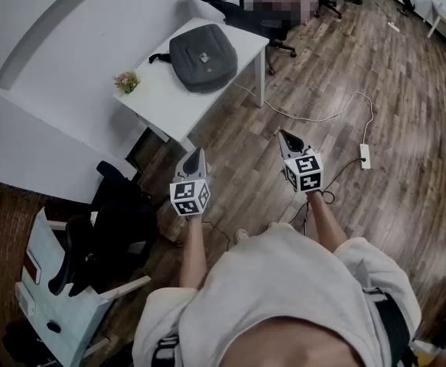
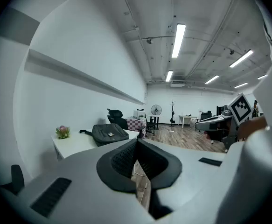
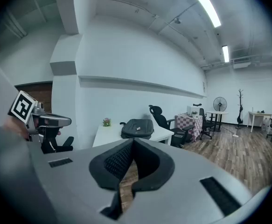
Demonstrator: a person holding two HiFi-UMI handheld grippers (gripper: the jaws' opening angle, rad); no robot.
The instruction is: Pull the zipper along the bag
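A dark grey bag (image 1: 203,55) lies flat on a white table (image 1: 169,102) against the wall, well ahead of me. It also shows in the left gripper view as the bag (image 2: 108,134) and in the right gripper view as the bag (image 3: 137,128). My left gripper (image 1: 197,154) and right gripper (image 1: 285,136) hang over the wooden floor, short of the table, both shut with nothing between the jaws. The zipper is too small to make out.
A small potted plant (image 1: 127,81) stands on the table's left end. Black office chairs (image 1: 230,6) sit behind the table. Another chair (image 1: 115,212) and a pale blue cabinet (image 1: 54,297) stand at my left. A white cable with a power strip (image 1: 364,155) runs across the floor.
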